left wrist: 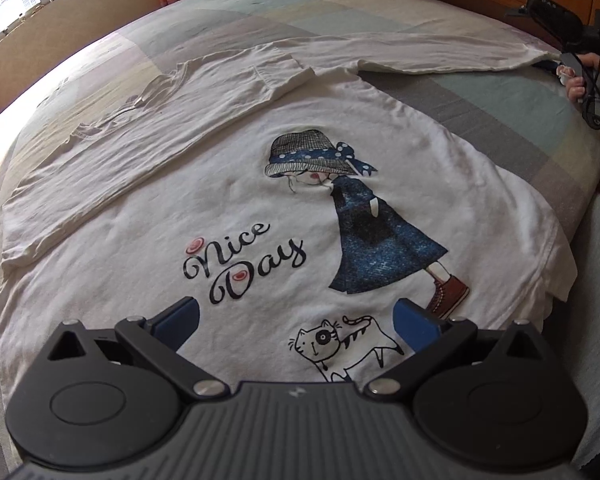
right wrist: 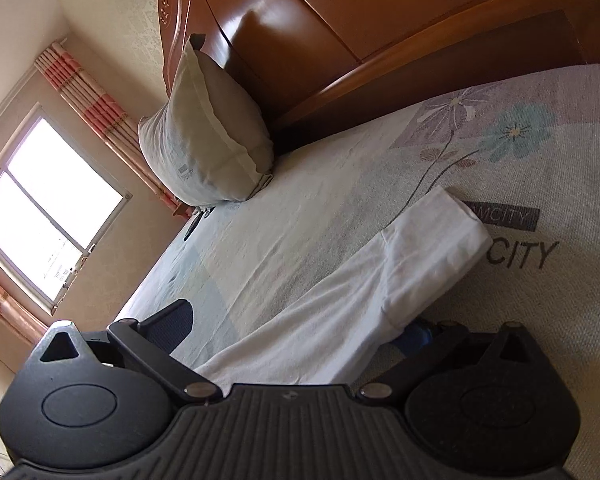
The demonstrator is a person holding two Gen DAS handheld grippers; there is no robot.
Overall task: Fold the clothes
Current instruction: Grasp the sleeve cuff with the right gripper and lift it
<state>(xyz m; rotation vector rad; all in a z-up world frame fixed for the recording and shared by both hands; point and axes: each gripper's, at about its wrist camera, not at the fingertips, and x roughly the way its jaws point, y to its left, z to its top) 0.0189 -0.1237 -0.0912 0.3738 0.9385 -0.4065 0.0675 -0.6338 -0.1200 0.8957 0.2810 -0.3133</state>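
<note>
A white long-sleeve shirt (left wrist: 228,208) with a "Nice Day" girl-and-cat print lies face up on the bed. One sleeve (left wrist: 112,152) is folded across its chest. The other sleeve (left wrist: 440,52) stretches out to the right. My left gripper (left wrist: 296,306) hovers open over the hem, blue pads either side of the cat print, holding nothing. In the left wrist view, a hand (left wrist: 592,84) holds my right gripper (left wrist: 568,66) at that sleeve's cuff. In the right wrist view, the right gripper (right wrist: 300,320) is open with the sleeve (right wrist: 340,312) lying between its fingers and draped over the right one; the cuff (right wrist: 432,248) points away.
The bed sheet (left wrist: 500,112) is patchwork with flower and "CITY" prints. A pillow (right wrist: 204,140) leans on the wooden headboard (right wrist: 340,40). A small dark object (right wrist: 192,228) lies near the pillow. A window (right wrist: 48,208) with striped curtains is on the far side.
</note>
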